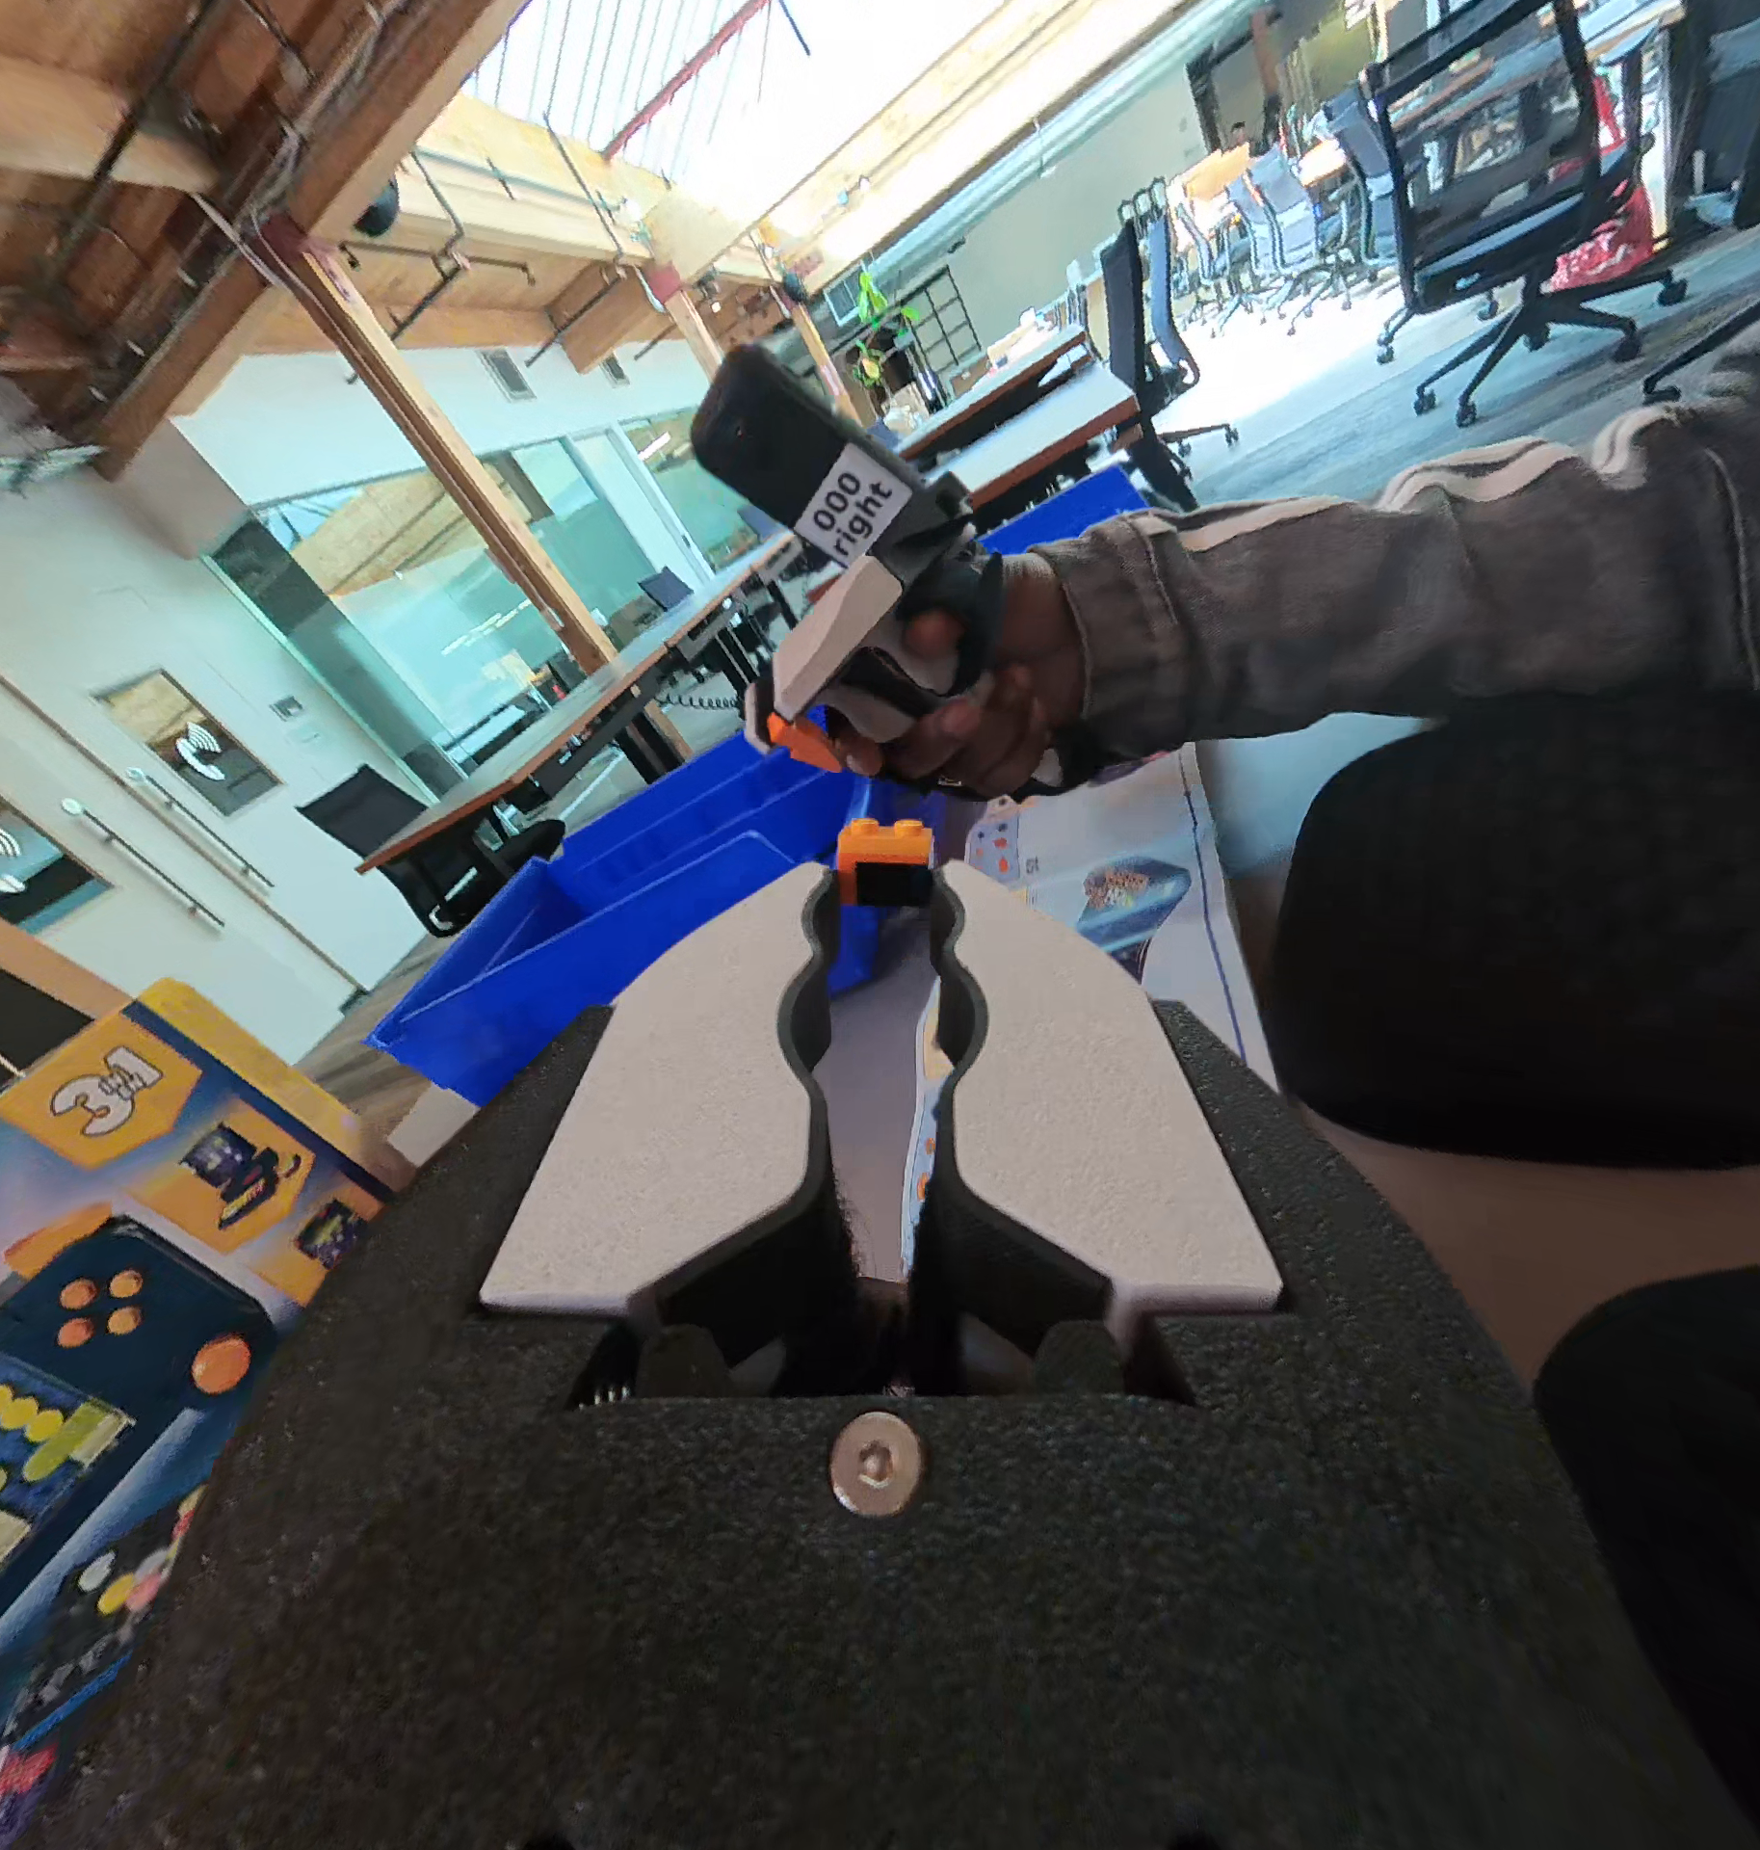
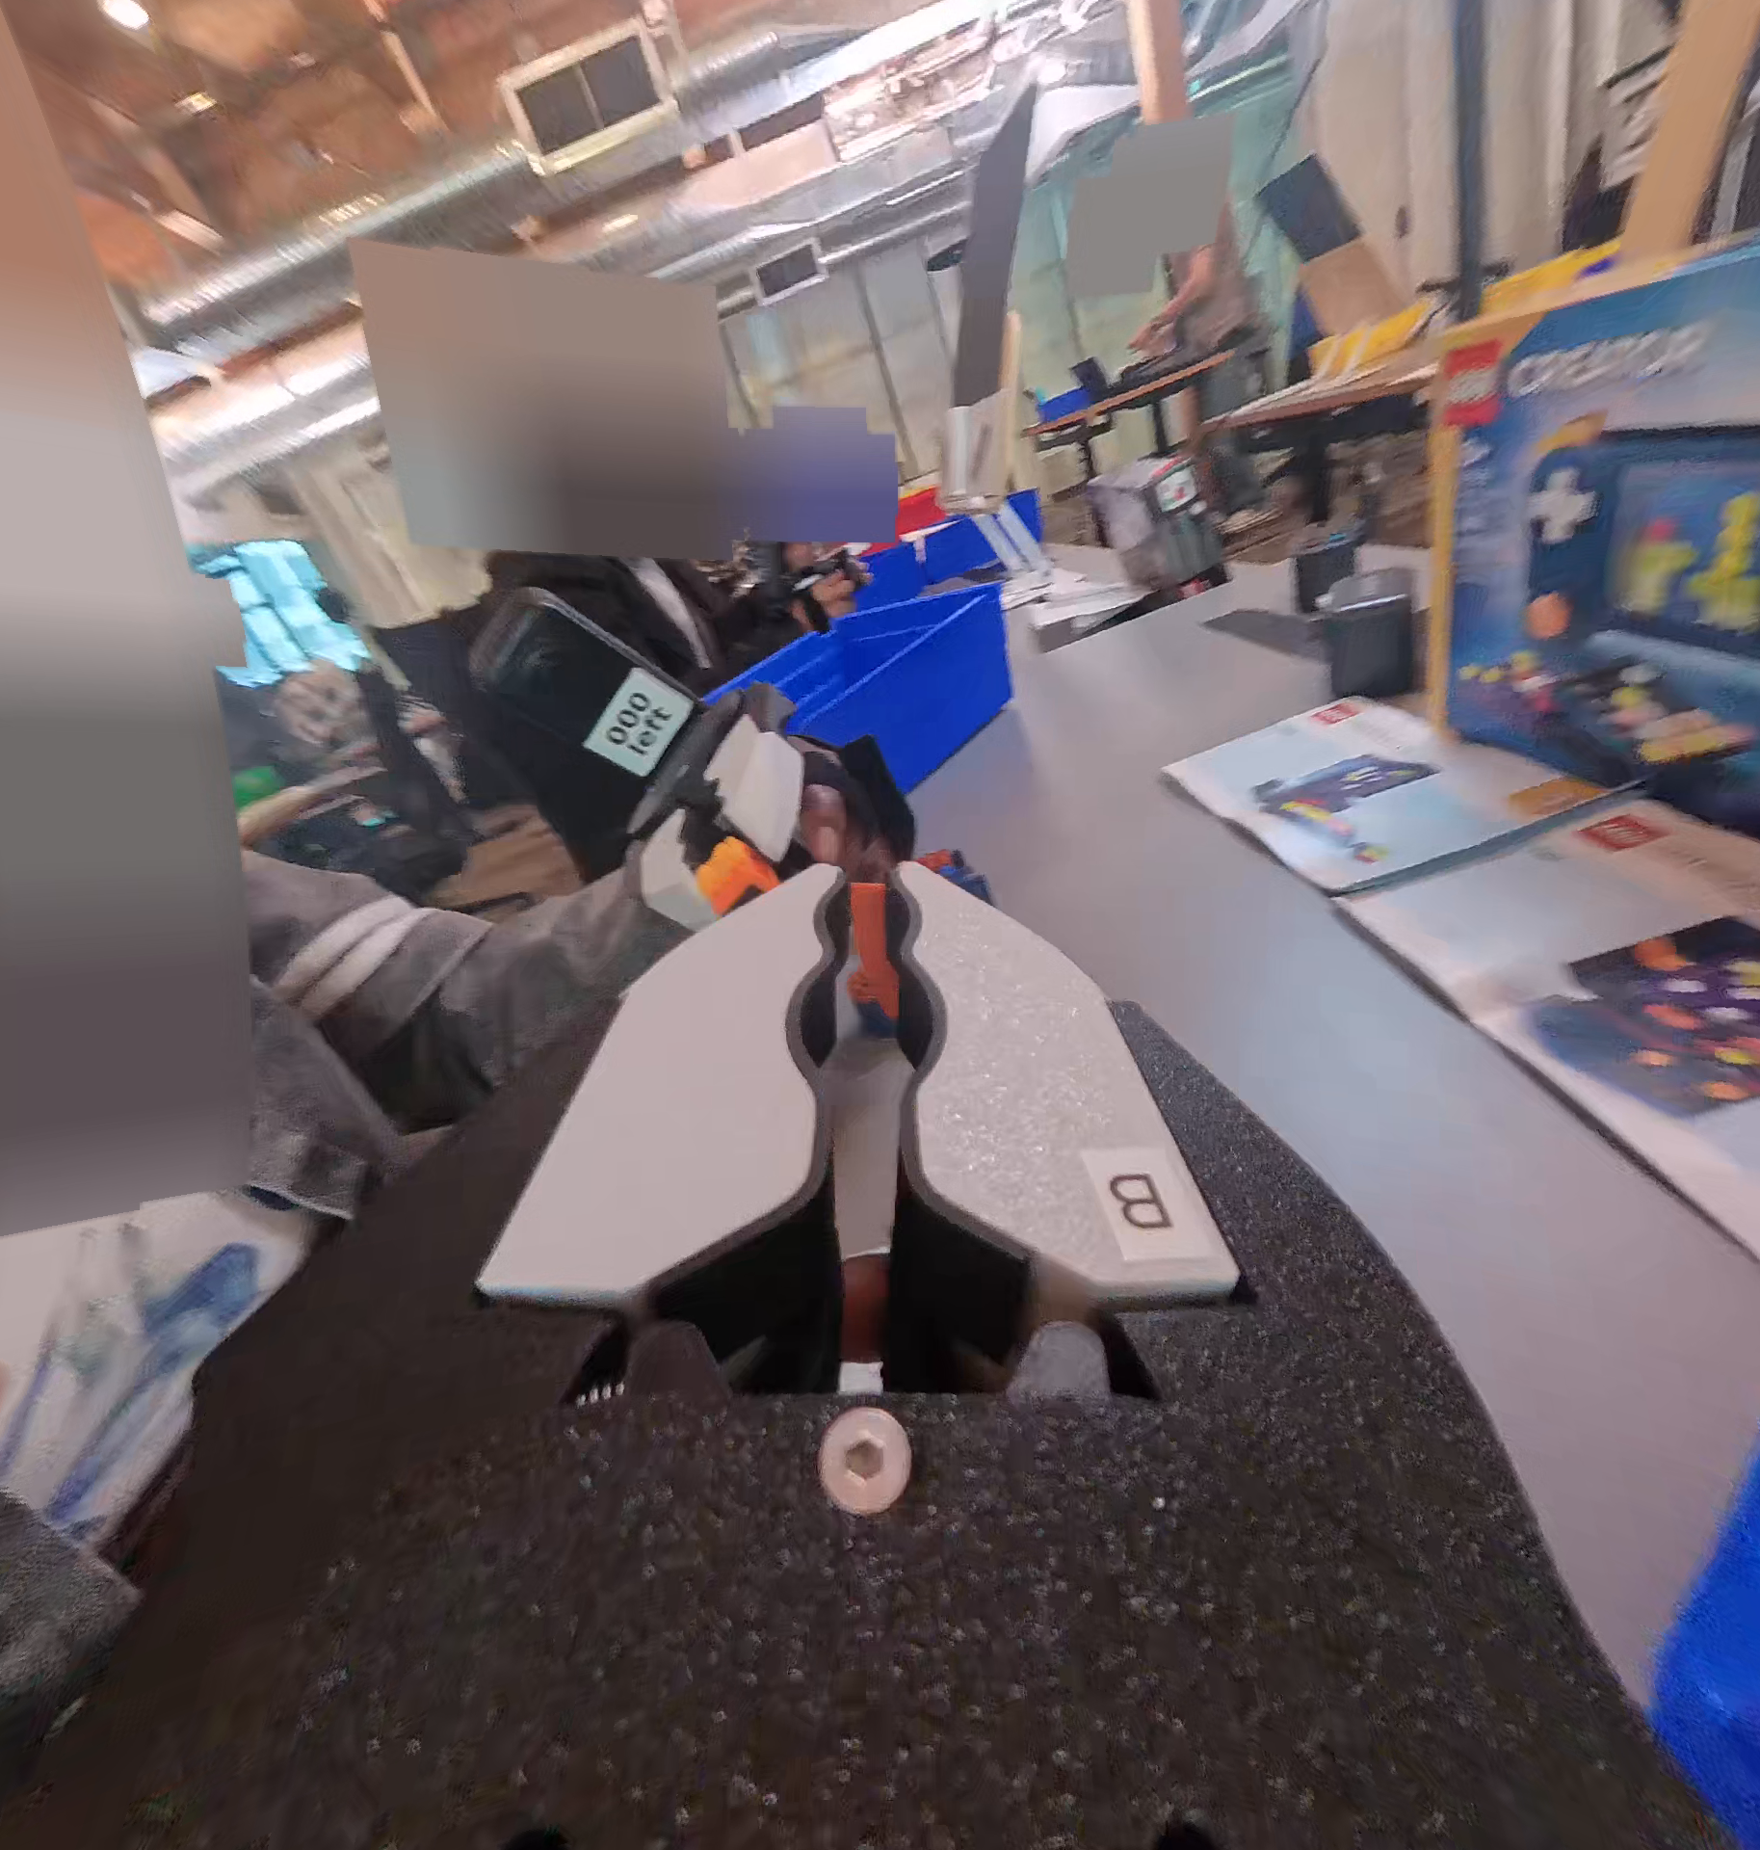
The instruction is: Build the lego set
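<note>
**Two held gripper tools, each pinching an orange toy brick piece above a grey table**

I take the blue bin [image 1: 595, 931] as my landmark. It sits on the grey table [image 2: 1206, 901], with smaller compartments inside it. On the far side of the table from the bin stands a large blue toy-set box [image 2: 1616, 561], and two open instruction booklets [image 2: 1376, 801] lie flat in front of that box.

My right gripper [image 2: 868, 901] hangs in the air above the bin's near wall, tilted steeply nose-down, with my sleeved right arm [image 1: 1356, 601] stretching away from the bin. My left gripper [image 1: 884, 886] sits lower, just on my side of the bin, pointing roughly level toward it.

My left fingers [image 1: 715, 1051] are pressed onto a small orange brick with a black face [image 1: 886, 866]. It stands upright, studs upward, its long axis running across from finger to finger.

My right fingers [image 2: 1006, 1051] are closed nearly together on a thin orange piece [image 2: 871, 931]. From my right wrist it shows edge-on, its long axis running along the fingers.

The relation that matters: the thin orange piece lies above the orange and black brick and toward the bin from it, the two apart with open air between them. A few loose bricks [image 2: 956, 871] lie on the table beside the bin.
</note>
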A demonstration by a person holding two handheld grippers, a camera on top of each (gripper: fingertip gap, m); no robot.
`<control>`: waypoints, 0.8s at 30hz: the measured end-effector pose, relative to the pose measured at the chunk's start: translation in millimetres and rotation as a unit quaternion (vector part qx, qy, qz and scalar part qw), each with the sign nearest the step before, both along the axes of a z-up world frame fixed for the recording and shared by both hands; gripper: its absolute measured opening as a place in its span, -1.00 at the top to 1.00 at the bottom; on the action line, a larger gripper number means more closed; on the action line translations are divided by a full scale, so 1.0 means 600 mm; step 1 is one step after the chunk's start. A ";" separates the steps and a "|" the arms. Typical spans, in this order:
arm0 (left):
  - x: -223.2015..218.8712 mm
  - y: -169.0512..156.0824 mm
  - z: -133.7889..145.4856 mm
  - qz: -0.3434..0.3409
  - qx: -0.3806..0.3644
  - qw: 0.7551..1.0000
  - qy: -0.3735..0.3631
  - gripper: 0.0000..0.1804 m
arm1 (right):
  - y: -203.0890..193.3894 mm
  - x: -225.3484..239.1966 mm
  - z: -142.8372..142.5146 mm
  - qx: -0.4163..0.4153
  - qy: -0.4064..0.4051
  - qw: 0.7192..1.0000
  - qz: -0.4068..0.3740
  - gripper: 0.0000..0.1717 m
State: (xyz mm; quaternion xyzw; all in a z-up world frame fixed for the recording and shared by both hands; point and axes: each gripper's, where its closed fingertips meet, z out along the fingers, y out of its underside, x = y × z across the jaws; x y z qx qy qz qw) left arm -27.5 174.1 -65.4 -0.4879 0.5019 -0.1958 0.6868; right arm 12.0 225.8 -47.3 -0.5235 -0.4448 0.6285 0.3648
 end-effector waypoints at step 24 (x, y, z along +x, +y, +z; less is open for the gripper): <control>0.001 0.018 0.000 0.034 0.020 0.999 -0.031 0.82 | -0.010 0.049 -0.197 0.048 -0.334 0.941 0.006 0.93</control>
